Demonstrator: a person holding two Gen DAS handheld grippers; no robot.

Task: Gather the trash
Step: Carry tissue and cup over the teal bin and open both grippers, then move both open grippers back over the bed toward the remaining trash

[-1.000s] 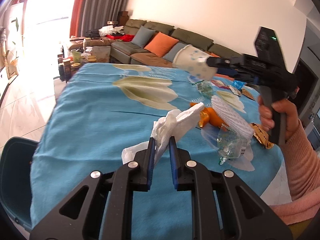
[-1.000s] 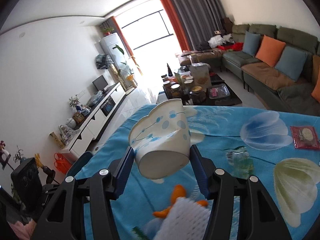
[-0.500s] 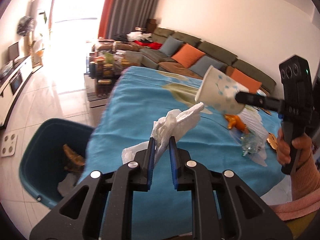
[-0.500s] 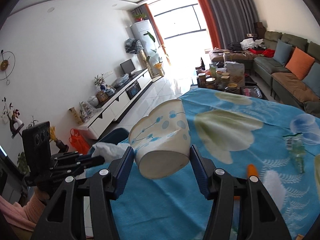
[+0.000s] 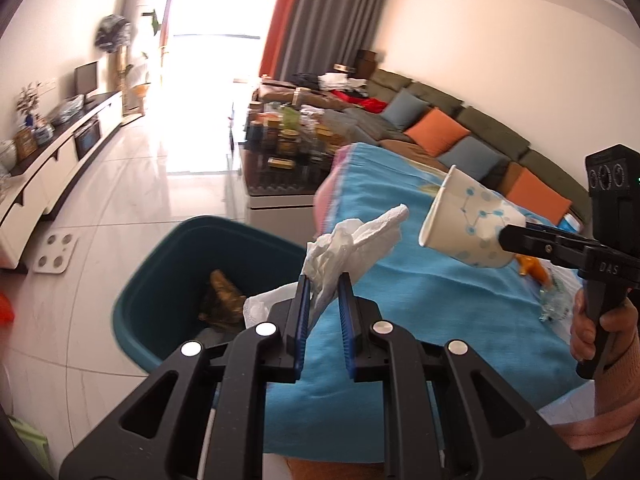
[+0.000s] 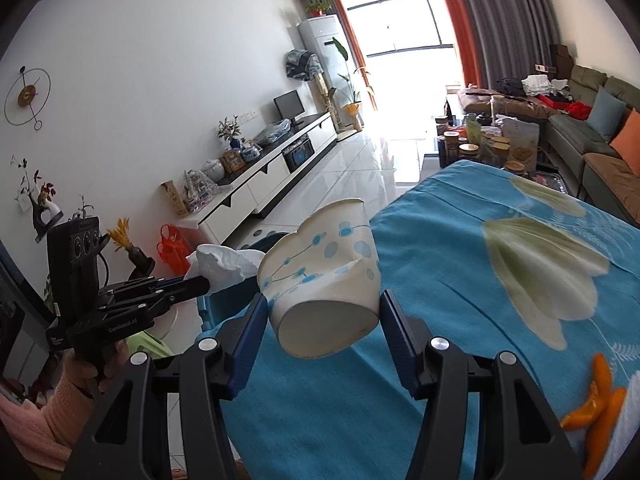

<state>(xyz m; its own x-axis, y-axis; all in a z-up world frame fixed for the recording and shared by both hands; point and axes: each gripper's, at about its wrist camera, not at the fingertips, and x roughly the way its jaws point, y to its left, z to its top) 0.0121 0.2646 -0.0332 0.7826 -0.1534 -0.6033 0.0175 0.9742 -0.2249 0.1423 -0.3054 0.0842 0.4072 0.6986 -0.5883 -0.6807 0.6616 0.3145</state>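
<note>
My left gripper (image 5: 323, 280) is shut on a crumpled white tissue (image 5: 352, 244) and holds it in the air at the left end of the table, beside the teal bin (image 5: 168, 280) on the floor. My right gripper (image 6: 322, 300) is shut on a dented white paper cup with blue dots (image 6: 324, 276), held above the blue tablecloth (image 6: 460, 280). In the left wrist view the paper cup (image 5: 466, 228) hangs to the right of the tissue, over the cloth. The left gripper (image 6: 202, 282) with the tissue (image 6: 224, 264) also shows at the left of the right wrist view.
The bin holds brown scraps (image 5: 222, 300). Orange peel (image 6: 596, 404) and clear plastic wrap (image 5: 554, 304) lie on the cloth. A low table of jars (image 5: 288, 144), a sofa (image 5: 460, 136) and a TV cabinet (image 6: 272, 176) stand around white floor tiles (image 5: 120, 208).
Both grippers have swung left along the table toward its end, still gripping the tissue and the cup. The teal bin has come fully into the left wrist view.
</note>
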